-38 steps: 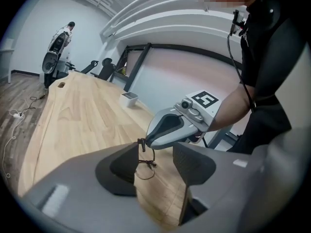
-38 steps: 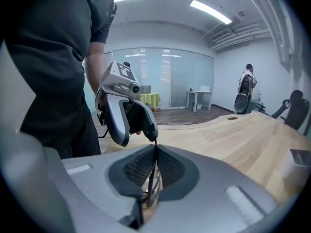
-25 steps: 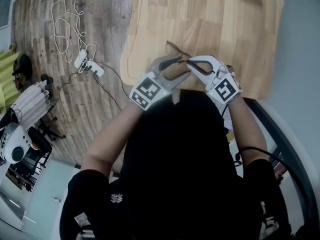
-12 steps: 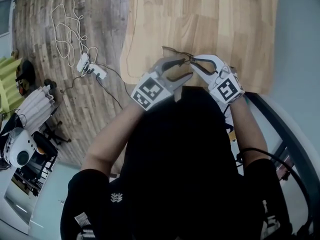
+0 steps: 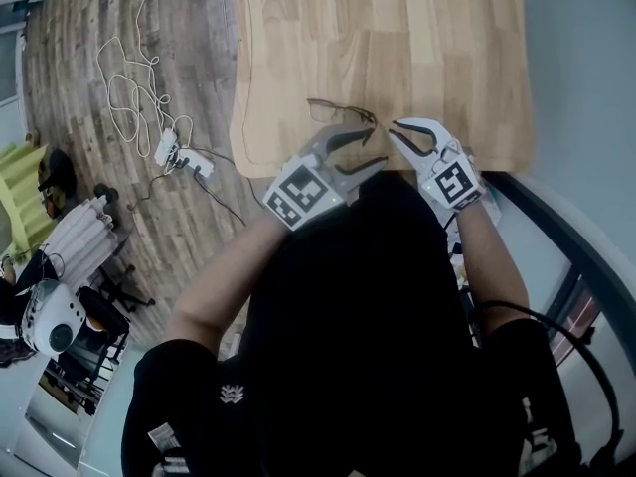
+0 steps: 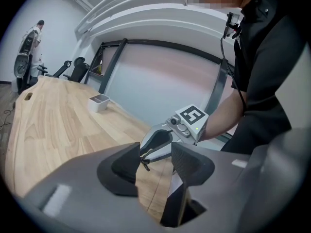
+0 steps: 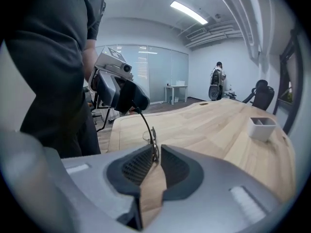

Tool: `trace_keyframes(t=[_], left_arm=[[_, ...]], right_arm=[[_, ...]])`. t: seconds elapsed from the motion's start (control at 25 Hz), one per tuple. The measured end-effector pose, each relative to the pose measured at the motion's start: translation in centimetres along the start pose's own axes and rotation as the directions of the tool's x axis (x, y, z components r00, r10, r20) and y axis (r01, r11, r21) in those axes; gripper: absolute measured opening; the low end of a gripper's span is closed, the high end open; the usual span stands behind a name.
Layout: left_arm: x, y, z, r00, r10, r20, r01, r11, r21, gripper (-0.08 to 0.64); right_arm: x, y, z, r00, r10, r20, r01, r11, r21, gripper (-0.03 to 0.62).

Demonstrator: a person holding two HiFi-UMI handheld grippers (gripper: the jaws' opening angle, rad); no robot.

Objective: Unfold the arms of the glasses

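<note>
Glasses (image 5: 340,114) are at the near edge of the table (image 5: 417,38); resting or just lifted, we can't tell. We read the split as: right gripper (image 5: 395,132) steadies the frame end, left gripper (image 5: 378,144) swings an arm out. Right jaws have just been opening, with a narrow gap and the frame between them, unpinched. Left jaws stand apart, arm tip against one pad. The frame's long axis runs along the table edge; that arm angles toward the left gripper.

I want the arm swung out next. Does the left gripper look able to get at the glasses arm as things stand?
Probably yes. The left gripper has its fingers apart, and the tip of the glasses arm lies between them, beside one finger; nothing else blocks the gap.
</note>
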State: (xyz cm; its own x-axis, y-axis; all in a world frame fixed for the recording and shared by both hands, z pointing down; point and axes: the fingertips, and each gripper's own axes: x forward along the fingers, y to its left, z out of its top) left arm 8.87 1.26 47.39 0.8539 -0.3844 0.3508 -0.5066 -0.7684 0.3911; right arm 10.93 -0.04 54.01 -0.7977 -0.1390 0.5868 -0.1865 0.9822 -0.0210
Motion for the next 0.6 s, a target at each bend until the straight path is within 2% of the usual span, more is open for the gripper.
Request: trace_keyframes(t=[0.2, 0.4, 0.6], left_arm=[[1.4, -1.7, 0.9, 0.999, -0.045, -0.007, 0.045, 0.999, 0.016, 0.209], [2.2, -3.0, 1.9, 0.996, -0.088, -0.017, 0.089, 0.996, 0.027, 0.209], [3.9, -4.5, 1.6, 0.993, -0.116, -0.03, 0.117, 0.993, 0.034, 0.209]], right_arm=[[-0.8, 0.3, -0.9, 0.999, -0.032, -0.027, 0.032, 0.999, 0.025, 0.043], [-0.9, 0.0, -2.1, 0.992, -0.074, -0.099, 0.08, 0.995, 0.058, 0.042], [-1.6, 0.6, -3.1, 0.989, -0.092, -0.112, 0.1, 0.993, 0.068, 0.043]])
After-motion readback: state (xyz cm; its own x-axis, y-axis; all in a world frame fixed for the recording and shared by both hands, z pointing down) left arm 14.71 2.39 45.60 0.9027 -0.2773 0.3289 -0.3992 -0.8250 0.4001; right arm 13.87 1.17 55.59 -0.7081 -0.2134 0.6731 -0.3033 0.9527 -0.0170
